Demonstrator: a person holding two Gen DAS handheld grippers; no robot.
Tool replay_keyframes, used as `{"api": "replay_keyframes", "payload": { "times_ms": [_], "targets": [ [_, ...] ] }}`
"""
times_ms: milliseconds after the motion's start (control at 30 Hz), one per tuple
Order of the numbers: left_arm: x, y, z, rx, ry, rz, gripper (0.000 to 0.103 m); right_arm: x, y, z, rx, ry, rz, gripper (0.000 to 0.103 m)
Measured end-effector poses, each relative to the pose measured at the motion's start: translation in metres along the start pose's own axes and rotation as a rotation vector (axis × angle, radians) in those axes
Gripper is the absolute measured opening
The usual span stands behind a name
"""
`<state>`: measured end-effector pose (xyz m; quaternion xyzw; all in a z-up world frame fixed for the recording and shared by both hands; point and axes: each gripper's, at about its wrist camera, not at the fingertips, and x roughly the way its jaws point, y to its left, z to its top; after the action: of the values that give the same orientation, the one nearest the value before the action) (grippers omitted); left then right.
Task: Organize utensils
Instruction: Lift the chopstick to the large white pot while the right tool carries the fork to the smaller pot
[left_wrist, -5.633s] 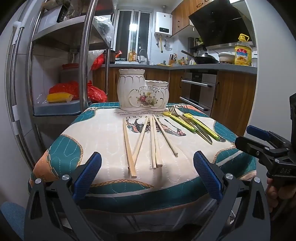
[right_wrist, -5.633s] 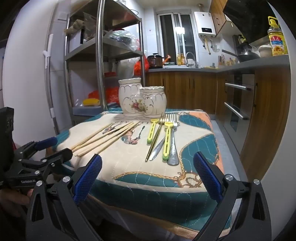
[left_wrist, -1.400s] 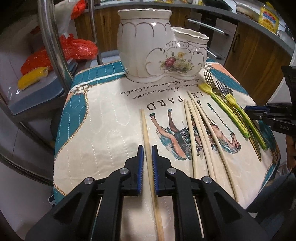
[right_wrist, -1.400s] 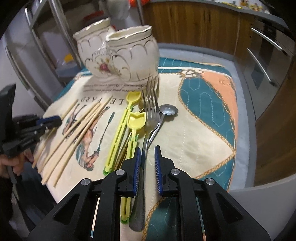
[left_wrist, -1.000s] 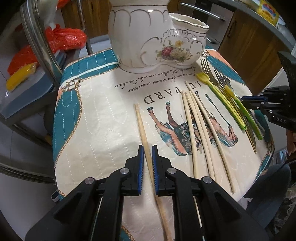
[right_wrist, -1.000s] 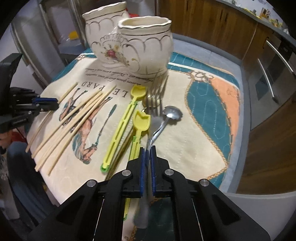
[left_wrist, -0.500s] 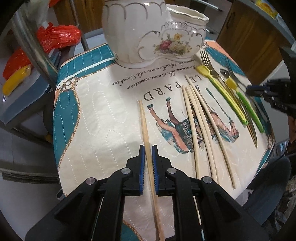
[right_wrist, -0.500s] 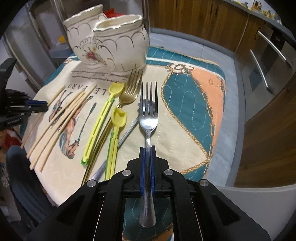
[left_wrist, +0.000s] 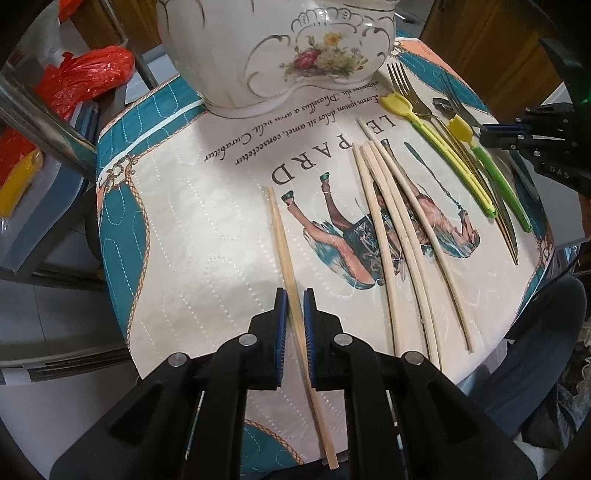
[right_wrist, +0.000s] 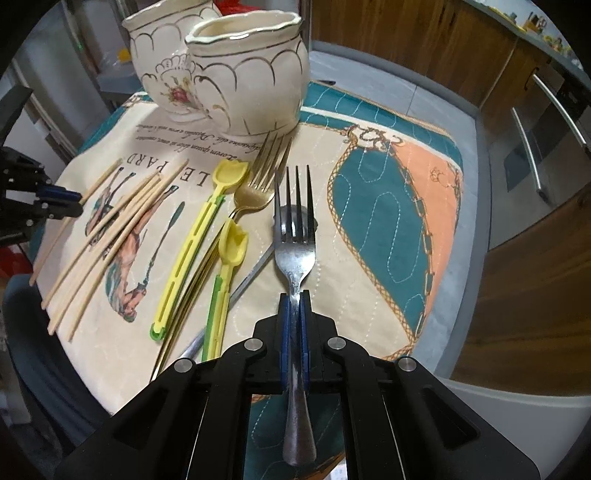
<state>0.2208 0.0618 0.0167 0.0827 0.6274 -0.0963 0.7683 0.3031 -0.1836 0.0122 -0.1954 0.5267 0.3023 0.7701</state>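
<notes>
Nothing looks stowed yet, judging by what lies out. From the left wrist view, the left gripper (left_wrist: 293, 328) has its jaws drawn narrow about one chopstick (left_wrist: 291, 258), which runs on past the cloth's near edge; whether the pads truly bite I cannot tell; four more chopsticks (left_wrist: 402, 236) lie fanned just to the right on the cloth (left_wrist: 192, 221), and the holder (left_wrist: 280, 55) stands at the far side, its inside hidden from here; open cloth lies between stick and holder, so the way forward looks free, though a shelf post (left_wrist: 40, 122) stands close on the left.

From the right wrist view, the right gripper (right_wrist: 294, 328) is clamped on a silver fork (right_wrist: 295, 236), tines pointing away toward the holder (right_wrist: 236, 74); the nearer cup shows an open mouth with nothing poking out; a gold fork (right_wrist: 258, 181), two yellow-green spoons (right_wrist: 199, 236) and a steel spoon (right_wrist: 236, 288) remain lying; the cloth's right edge drops off near the gripper, with floor and cabinets beyond, so I'd guess room enough to lift and swing in.
</notes>
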Motion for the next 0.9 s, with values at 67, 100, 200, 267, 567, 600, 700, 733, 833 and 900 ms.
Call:
{"api": "replay_keyframes", "payload": {
  "times_ms": [67, 100, 200, 267, 567, 600, 700, 733, 833, 900],
  "targets": [
    [-0.001, 0.002, -0.002, -0.015, -0.018, -0.008, 0.007, -0.005, -0.002, -0.003, 0.014, -0.031, 0.002, 0.006],
    [-0.001, 0.005, -0.004, -0.028, -0.037, -0.011, 0.006, -0.009, -0.004, -0.004, 0.021, -0.051, 0.004, 0.006],
    [-0.002, 0.008, -0.01, -0.056, -0.09, -0.024, 0.006, -0.02, -0.009, -0.01, 0.039, -0.104, 0.014, 0.006],
    [-0.005, 0.009, -0.017, -0.072, -0.146, -0.025, 0.006, -0.03, -0.01, -0.012, 0.036, -0.147, 0.009, 0.006],
    [-0.06, 0.017, -0.039, -0.19, -0.545, -0.083, 0.006, -0.072, -0.002, -0.021, 0.048, -0.38, -0.013, 0.006],
    [-0.069, 0.018, -0.041, -0.205, -0.613, -0.091, 0.006, -0.074, -0.001, -0.02, 0.051, -0.398, -0.016, 0.006],
    [-0.082, 0.015, -0.039, -0.233, -0.731, -0.09, 0.006, -0.086, 0.002, -0.019, 0.062, -0.471, -0.023, 0.006],
    [-0.087, 0.014, -0.037, -0.238, -0.776, -0.086, 0.006, -0.091, 0.003, -0.017, 0.066, -0.5, -0.023, 0.006],
    [-0.097, 0.012, -0.028, -0.248, -0.865, -0.076, 0.006, -0.104, 0.004, -0.011, 0.079, -0.569, -0.009, 0.006],
    [-0.105, 0.013, -0.022, -0.257, -0.921, -0.076, 0.006, -0.111, 0.004, -0.007, 0.087, -0.609, 0.001, 0.006]
  ]
}}
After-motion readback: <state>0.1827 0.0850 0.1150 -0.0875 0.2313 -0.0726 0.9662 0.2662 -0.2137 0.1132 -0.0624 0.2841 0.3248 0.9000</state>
